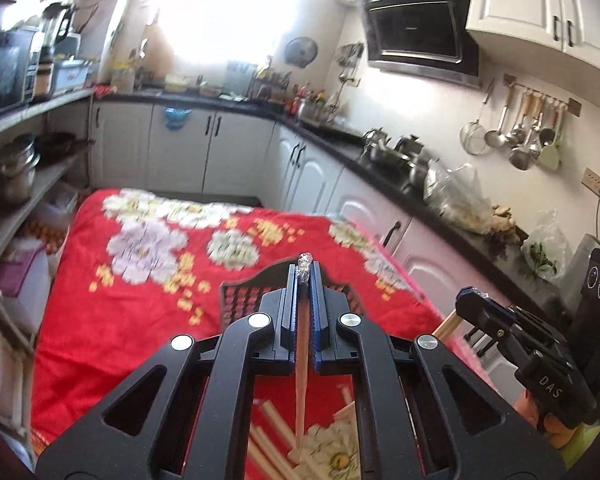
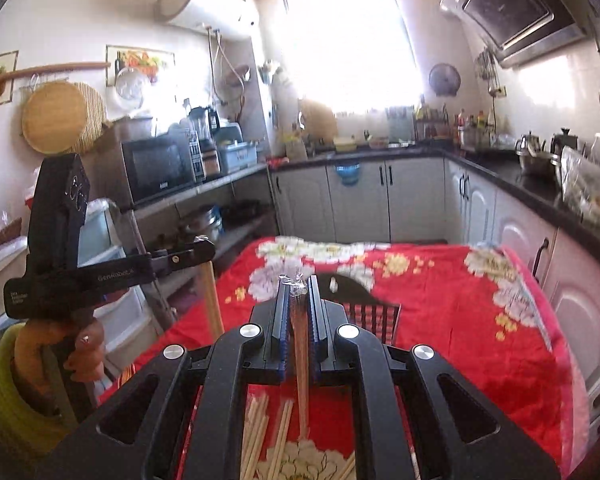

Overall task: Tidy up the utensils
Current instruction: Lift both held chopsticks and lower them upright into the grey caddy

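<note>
1. Our left tongs [image 1: 303, 268] are narrowed onto a plastic-wrapped pair of chopsticks [image 1: 302, 360], which runs lengthwise between the blue pads [image 1: 318, 312]; the crinkled wrapper end pokes out just past the tips.
2. Our right tongs [image 2: 299, 286] are likewise closed on a second wrapped chopstick pair [image 2: 300, 364], its wrapper end showing just beyond the tips and its lower end hanging down below the fingers.
3. Both tongs are held above the counter [image 1: 140, 320], which is covered by a red flowered cloth [image 2: 440, 300].
4. Beneath and behind the tongs, loose wooden chopsticks [image 2: 256, 436] lie scattered on the cloth; the left view shows more of them under our left tongs [image 1: 268, 440].
5. Just ahead of both tongs sits a dark lattice utensil basket [image 2: 374, 312] with an arched back; in the left view its rim [image 1: 240, 292] shows just beyond the fingers.
6. From the right view, our left tongs [image 2: 198, 246] appear off to the left with a chopstick hanging down from them, well apart from the right tongs.
7. From the left view, our right tongs [image 1: 470, 298] show to the right, a pale stick angled below them.
</note>
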{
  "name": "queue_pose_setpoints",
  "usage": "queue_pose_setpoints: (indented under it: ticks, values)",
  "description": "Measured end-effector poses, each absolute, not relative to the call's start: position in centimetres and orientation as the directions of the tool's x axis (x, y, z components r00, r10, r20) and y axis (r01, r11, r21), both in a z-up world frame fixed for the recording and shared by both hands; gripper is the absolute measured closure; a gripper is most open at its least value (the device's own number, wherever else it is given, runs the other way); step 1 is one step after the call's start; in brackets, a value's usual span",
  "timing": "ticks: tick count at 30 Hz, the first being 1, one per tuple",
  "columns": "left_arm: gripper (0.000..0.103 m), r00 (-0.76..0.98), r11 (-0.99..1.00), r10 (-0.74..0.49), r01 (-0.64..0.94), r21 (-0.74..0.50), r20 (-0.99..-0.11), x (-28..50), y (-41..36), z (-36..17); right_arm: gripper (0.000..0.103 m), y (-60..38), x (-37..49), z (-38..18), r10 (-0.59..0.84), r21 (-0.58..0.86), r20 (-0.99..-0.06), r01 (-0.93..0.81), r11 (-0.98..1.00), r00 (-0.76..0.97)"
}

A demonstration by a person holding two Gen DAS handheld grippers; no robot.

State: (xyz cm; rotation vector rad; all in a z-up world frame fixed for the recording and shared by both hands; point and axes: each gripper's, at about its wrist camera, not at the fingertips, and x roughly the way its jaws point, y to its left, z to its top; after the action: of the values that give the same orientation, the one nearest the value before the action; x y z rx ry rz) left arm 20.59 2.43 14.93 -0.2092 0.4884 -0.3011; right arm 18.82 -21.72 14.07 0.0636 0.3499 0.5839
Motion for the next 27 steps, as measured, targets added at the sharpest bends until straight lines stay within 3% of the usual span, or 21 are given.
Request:
queue_pose_setpoints:
  ticks: [14,27]
  values:
    - [0.1,0.888,0.937,-0.32,0.247,-0.246,-0.329,24.1,1.4,19.8,0.095,-22.6,20.5,19.7,0.512,0.135,-0.176,-0.495,0.859,0.841]
    - [0.1,0.925,0.965,-0.224,0.166,-0.204,-0.307,28.9,2.8,18.5,0.095,-22.7,26.2,19.1,0.444,0.153,-0.191,-0.42,0.895,0.876]
